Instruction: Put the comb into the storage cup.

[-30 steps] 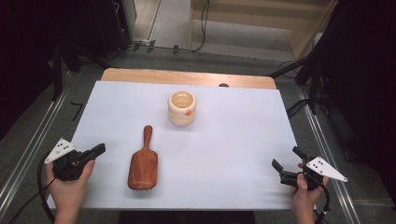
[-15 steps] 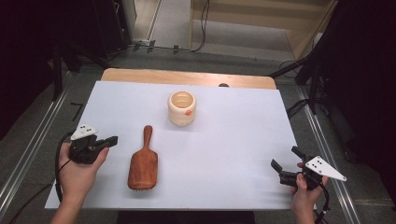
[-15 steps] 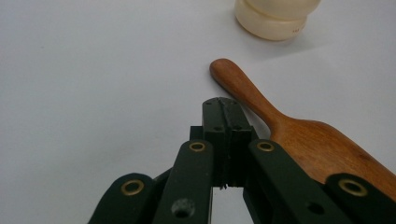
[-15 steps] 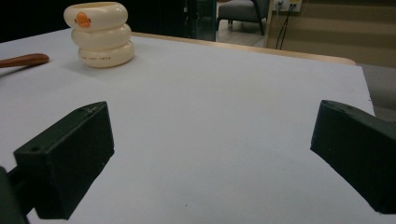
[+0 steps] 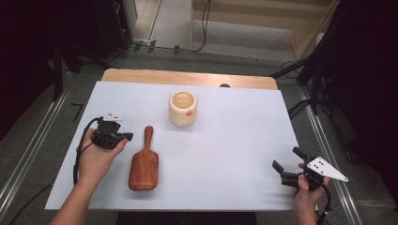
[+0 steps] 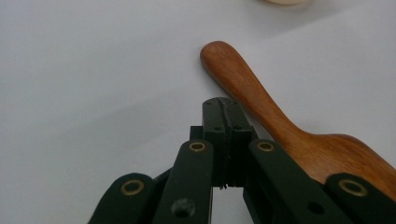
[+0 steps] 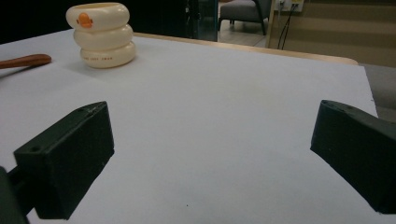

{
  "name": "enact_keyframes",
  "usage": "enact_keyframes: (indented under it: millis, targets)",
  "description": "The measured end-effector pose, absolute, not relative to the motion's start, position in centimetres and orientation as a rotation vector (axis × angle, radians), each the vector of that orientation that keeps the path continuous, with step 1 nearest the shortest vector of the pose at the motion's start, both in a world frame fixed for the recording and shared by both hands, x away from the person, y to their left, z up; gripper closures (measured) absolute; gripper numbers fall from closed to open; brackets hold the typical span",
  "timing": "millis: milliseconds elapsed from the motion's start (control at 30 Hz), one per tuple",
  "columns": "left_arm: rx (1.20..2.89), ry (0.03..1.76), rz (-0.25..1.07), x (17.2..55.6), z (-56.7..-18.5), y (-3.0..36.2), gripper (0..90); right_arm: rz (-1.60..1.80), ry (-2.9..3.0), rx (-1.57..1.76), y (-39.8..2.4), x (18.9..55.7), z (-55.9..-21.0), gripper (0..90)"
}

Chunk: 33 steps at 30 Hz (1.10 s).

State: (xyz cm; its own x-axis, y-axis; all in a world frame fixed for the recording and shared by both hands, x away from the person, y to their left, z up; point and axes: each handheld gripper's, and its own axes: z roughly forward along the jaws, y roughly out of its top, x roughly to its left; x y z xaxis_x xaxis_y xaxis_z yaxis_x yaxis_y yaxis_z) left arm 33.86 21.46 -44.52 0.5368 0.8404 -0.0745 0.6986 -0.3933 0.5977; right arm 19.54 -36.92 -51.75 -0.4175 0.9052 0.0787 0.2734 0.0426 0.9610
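Wooden hairbrush [image 5: 144, 162] lies left of centre on the tabletop [image 5: 234, 154], long axis near-to-far, handle far. Left tool [image 5: 123, 137], jaws closed and empty, sits just left of the handle; right tool [image 5: 286, 169], open, well apart.

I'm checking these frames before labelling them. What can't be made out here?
- Wooden hairbrush: bristles face down in the high view; in the left hand-held gripper view its head is cut off by the edge and the jaws.
- Cream ringed cup: its small print is too small to read in the right hand-held gripper view.
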Motion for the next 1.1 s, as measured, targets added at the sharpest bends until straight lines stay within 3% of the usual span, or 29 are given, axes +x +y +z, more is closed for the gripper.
enact_keyframes:
  millis: [467,1100]
  targets:
    - [2.331,1.272,0.244,36.9,-46.1,19.3,90.0,1.397,1.749,1.198,-36.9,19.6,-51.8,0.0]
    - [2.376,1.262,0.217,37.5,-47.1,17.2,90.0,1.391,1.752,1.193,-36.9,19.6,-51.8,0.0]
